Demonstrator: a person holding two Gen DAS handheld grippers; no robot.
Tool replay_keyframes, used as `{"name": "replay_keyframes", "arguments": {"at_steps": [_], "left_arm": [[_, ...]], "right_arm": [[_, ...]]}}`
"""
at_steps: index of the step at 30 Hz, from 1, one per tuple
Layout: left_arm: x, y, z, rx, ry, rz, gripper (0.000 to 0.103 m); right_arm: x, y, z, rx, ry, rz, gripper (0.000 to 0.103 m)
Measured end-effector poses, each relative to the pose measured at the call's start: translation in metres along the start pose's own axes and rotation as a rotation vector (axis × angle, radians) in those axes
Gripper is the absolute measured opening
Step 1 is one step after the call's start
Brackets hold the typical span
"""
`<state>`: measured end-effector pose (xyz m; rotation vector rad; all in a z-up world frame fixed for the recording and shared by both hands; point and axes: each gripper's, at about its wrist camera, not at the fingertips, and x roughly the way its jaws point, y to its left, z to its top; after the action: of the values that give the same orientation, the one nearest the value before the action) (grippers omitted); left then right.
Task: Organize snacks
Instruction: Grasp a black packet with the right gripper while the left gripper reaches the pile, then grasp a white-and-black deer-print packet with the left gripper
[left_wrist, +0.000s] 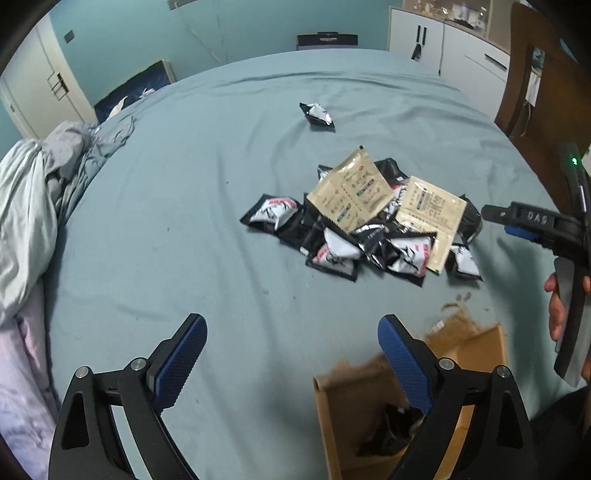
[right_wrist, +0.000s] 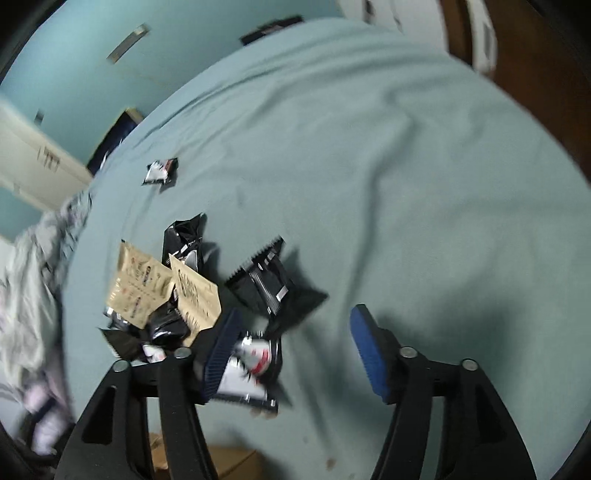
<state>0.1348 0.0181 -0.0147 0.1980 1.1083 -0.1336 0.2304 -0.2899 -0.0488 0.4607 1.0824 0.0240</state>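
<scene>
Snack packets (left_wrist: 364, 221) lie heaped on the bed (left_wrist: 184, 221) at one o'clock of the empty, spread left gripper (left_wrist: 291, 354), the box (left_wrist: 354, 417) at five; the right gripper (right_wrist: 295, 350), likewise wide and empty, should straddle one packet only before closing.

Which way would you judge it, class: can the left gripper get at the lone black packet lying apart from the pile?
Probably yes. The left gripper is open and holds nothing, and bare sheet runs to the lone packet, left of the snack pile.
</scene>
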Motion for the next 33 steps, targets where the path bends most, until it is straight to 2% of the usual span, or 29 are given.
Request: {"name": "replay_keyframes", "arguments": {"at_steps": [2,5,8,11,13,14,19,25,31,33], "left_arm": [[0.008,0.002,0.007,-0.002,0.007,-0.012,0.095],[0.018,0.006,0.013,-0.031,0.023,-0.047,0.095],[0.026,0.009,0.012,-0.054,0.037,-0.073,0.095],[0.033,0.009,0.012,-0.056,0.057,-0.084,0.095],[0.037,0.007,0.013,-0.048,0.065,-0.083,0.095],[0.038,0.005,0.013,-0.037,0.065,-0.079,0.095],[0.038,0.004,0.015,-0.018,0.05,-0.067,0.095],[0.047,0.016,0.012,-0.058,0.046,-0.061,0.095],[0.052,0.019,0.022,-0.036,0.023,-0.039,0.095],[0.059,0.018,0.026,-0.005,0.019,-0.038,0.095]], "right_arm": [[0.009,0.014,0.0,-0.083,0.002,-0.03,0.065],[0.034,0.031,-0.001,-0.217,0.05,-0.098,0.065],[0.058,0.044,-0.002,-0.312,0.079,-0.198,0.065],[0.069,0.054,-0.001,-0.38,0.058,-0.248,0.065],[0.072,0.06,0.0,-0.41,0.045,-0.255,0.058],[0.072,0.062,0.001,-0.41,0.046,-0.243,0.038],[0.063,0.059,0.003,-0.355,0.034,-0.218,0.035],[0.013,0.043,0.003,-0.225,-0.039,-0.151,0.035],[-0.056,0.038,-0.024,-0.189,-0.113,-0.011,0.035],[-0.083,0.035,-0.046,-0.188,-0.147,0.036,0.035]]}}
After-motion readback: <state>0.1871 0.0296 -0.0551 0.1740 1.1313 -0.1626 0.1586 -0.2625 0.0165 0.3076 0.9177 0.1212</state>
